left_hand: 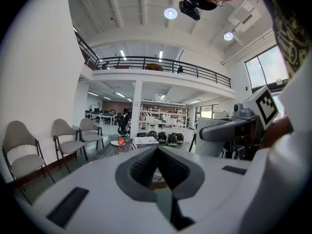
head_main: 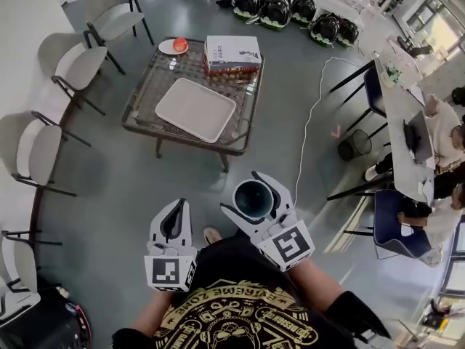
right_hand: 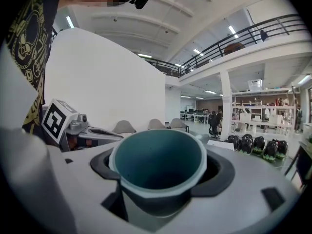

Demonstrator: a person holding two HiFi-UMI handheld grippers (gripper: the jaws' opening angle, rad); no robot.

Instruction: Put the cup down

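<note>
A dark teal cup (head_main: pixel 253 198) stands upright between the jaws of my right gripper (head_main: pixel 254 193), which is shut on it above the grey floor, just in front of the person's body. In the right gripper view the cup (right_hand: pixel 157 162) fills the middle, mouth up and empty, with the right gripper (right_hand: pixel 162 170) clasping its sides. My left gripper (head_main: pixel 176 209) hangs to the left of it, jaws together and nothing in them. The left gripper view shows the left gripper (left_hand: pixel 157 154) closed at its tip. A low table (head_main: pixel 142 97) stands ahead.
On the table lie a white tray (head_main: pixel 195 109), a stack of books (head_main: pixel 232 53) and a plate with a red fruit (head_main: pixel 179 46). Chairs (head_main: pixel 69 60) line the left wall. Helmets (head_main: pixel 276 9) sit on the floor beyond; a bin (head_main: pixel 354 145) and desks are at the right.
</note>
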